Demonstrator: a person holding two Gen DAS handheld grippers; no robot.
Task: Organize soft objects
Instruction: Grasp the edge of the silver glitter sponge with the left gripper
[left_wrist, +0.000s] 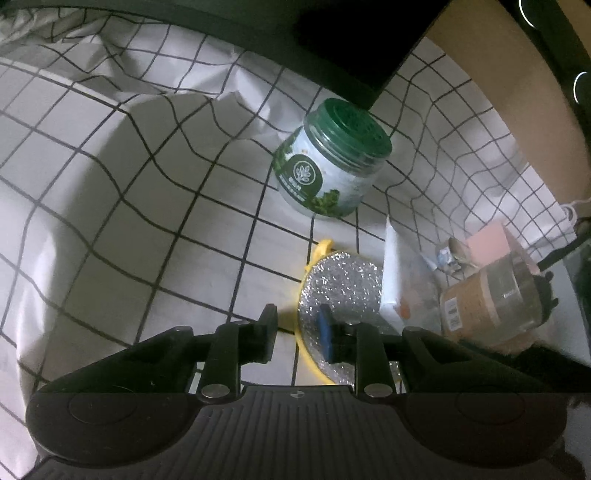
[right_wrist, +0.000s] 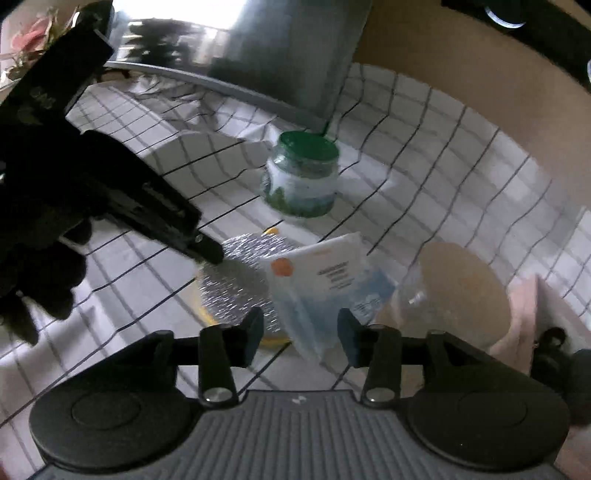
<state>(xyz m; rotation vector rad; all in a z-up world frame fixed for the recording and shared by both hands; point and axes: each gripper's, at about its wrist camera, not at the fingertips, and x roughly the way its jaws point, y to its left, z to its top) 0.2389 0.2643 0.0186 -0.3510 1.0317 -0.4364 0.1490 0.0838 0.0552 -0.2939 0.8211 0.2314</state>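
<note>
Left tongs (left_wrist: 297, 334) narrow and gripping nothing, one blue pad above the round silver glitter pad with yellow rim (left_wrist: 341, 286). Right tongs (right_wrist: 299, 332) somewhat wider, straddling the lower corner of the soft translucent plastic pouch with orange dot (right_wrist: 321, 291), not yet pressing. Pouch lying on the checked white cloth (right_wrist: 443, 155) of the bench, overlapping the glitter pad. Further back, a green-lidded jar (right_wrist: 301, 173). Probably the grasping step: next, close gently on the pouch and lift without dragging.
</note>
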